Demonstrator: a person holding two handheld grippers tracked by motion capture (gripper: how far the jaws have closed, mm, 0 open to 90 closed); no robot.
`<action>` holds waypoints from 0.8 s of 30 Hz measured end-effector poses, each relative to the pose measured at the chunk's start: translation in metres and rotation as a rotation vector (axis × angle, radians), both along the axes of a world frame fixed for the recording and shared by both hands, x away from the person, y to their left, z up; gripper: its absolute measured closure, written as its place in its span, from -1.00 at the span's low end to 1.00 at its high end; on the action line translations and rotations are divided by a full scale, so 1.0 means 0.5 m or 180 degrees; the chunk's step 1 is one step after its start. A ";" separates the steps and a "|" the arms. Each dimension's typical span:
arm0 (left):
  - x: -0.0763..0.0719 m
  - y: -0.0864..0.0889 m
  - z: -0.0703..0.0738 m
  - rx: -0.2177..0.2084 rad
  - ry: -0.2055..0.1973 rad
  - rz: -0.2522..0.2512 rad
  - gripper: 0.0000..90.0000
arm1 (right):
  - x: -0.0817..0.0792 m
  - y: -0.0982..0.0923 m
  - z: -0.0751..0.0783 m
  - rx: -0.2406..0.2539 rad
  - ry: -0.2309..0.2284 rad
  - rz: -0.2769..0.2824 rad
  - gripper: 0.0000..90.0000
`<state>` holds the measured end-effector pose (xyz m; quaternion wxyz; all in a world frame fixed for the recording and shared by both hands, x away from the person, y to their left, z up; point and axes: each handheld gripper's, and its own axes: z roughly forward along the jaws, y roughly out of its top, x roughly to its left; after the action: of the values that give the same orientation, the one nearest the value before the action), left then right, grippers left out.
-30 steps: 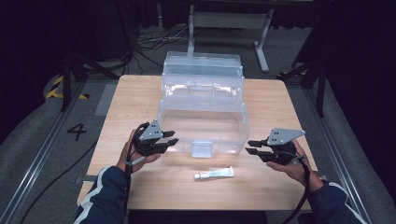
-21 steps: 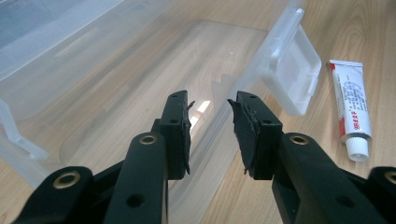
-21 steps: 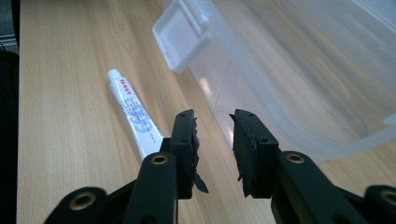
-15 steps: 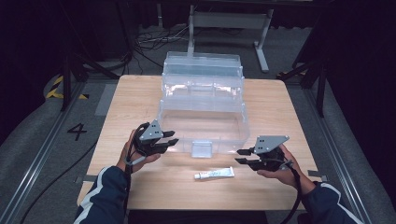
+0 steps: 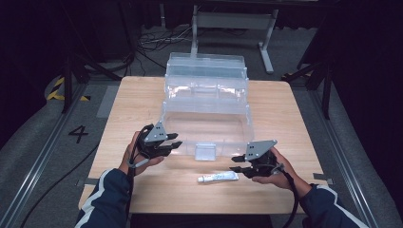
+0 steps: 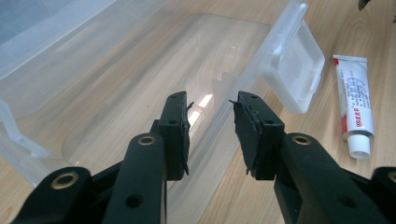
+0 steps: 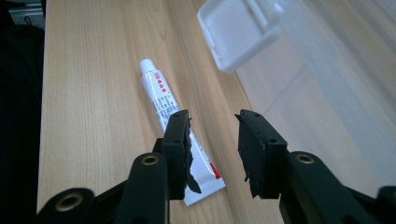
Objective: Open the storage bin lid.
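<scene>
Right gripper opening, empty, tube just beside, on table.

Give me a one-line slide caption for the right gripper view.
Right gripper, jaws open and just widening, poised above the crimped end of a white tube lying beside the clear box's latch.

Wooden table; grey floor, number 4 at nine o'clock; cables, metal stand at twelve.

White tube, lying flat on table, capped, before clear box
</scene>
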<state>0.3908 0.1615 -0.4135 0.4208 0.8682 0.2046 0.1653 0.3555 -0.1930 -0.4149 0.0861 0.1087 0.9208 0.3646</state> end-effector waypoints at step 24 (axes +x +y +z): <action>-0.071 0.097 0.021 0.0319 0.0029 0.0483 -0.28 | 0.013 0.134 -0.049 -0.0725 0.0315 0.0653 0.27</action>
<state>0.3555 0.2099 -0.4028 0.3621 0.8709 0.2632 0.2028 0.3622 -0.1262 -0.4393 0.0148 0.0216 0.9656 0.2588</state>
